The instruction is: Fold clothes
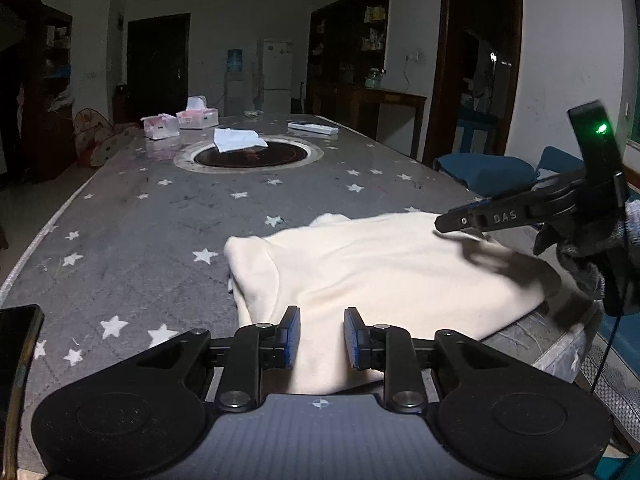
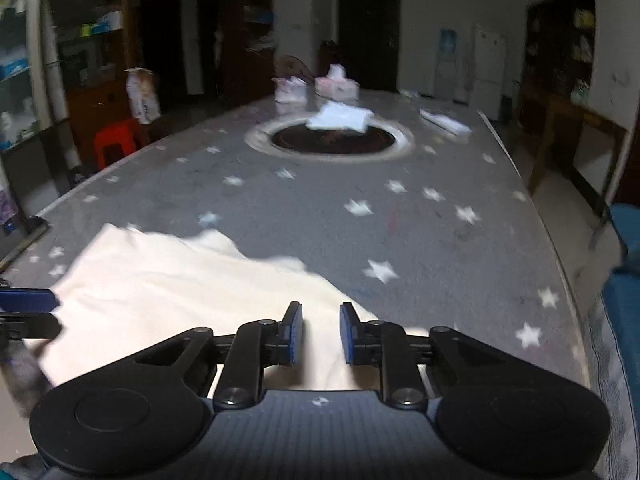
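Beyond the cream garment [image 2: 168, 280], a red stool [image 2: 116, 140], right-wrist view only.

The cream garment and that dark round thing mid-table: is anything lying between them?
Nothing: in both views only bare star-patterned tablecloth runs from the cream garment to the dark round inset. A folded white cloth rests on the inset's far edge.
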